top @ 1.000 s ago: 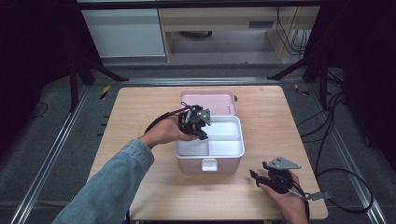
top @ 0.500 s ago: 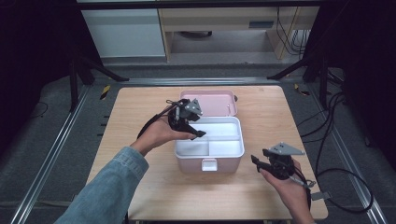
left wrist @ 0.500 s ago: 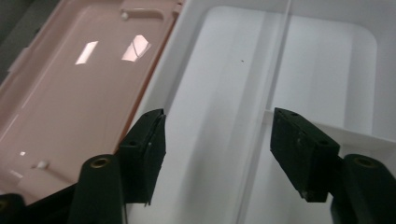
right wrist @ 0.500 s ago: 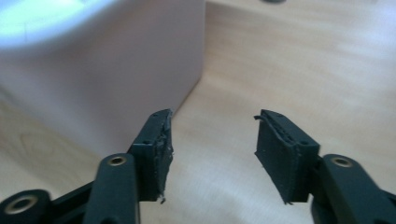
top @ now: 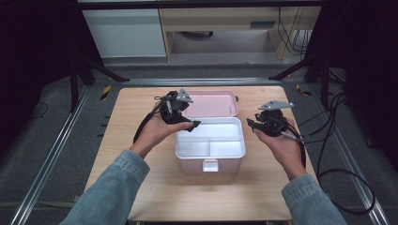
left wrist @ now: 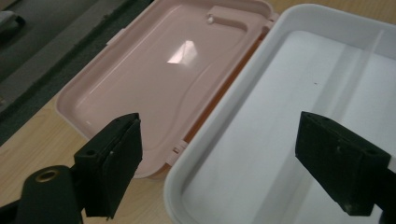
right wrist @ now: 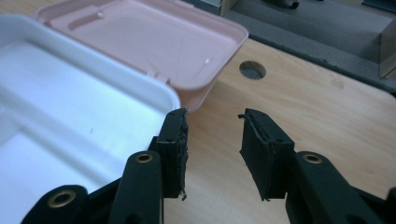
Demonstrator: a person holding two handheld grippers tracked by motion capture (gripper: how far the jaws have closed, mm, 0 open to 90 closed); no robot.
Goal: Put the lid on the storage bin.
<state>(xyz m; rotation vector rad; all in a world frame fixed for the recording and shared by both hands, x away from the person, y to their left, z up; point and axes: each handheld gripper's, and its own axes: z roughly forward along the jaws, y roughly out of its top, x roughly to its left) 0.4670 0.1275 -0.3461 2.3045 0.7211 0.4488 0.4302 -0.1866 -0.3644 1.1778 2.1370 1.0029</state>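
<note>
The left gripper (top: 189, 123), jaws just spread wide and empty, hovers over the open white box (top: 233, 151) mid-table; the right gripper (top: 251, 124), jaws narrowing on nothing, hangs beside it.

The left gripper (left wrist: 217, 163) hangs over the open box, and its two black jaws stand wide apart, just opened, with nothing gripped between them. The left jaw sits over the near edge of the pink lid (left wrist: 159, 74), which lies flat and open on the wooden table (left wrist: 28, 154), a bright glint on its inner face. The right jaw sits over the white tray (left wrist: 280, 116), whose rounded rim runs between the jaws. A low divider ridge crosses the tray's floor at upper right.
</note>
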